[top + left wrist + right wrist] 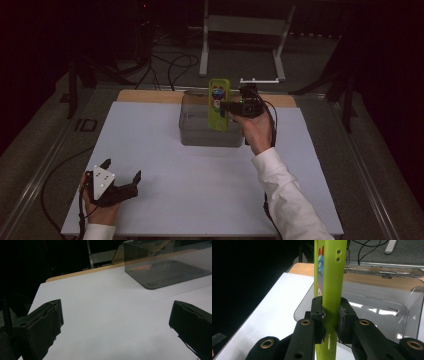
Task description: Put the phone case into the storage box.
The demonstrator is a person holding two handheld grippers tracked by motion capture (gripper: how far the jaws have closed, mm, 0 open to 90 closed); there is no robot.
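- The right hand-held gripper was up over the far middle of the bench, with a white sleeve behind it.
- Its two black jaws were pinching a flat green pack with a bright picture on the front.
- In the right gripper view the green pack stood straight up, and the pads pressed on both of its thin sides.
- The pack hung above a clear plastic box, which sat on the white bench top near the far edge.
- I could not tell if the bottom of the pack touched the box.
- From the right gripper view the clear box looked shiny, and its lid lay open behind it.
- The left hand-held gripper was low at the near left corner of the bench, held in a hand.
- Its jaws were spread wide with only bare bench between them.
- In the left gripper view the clear box was far off, well apart from that gripper.
- Dark cables lay on the floor past the bench.
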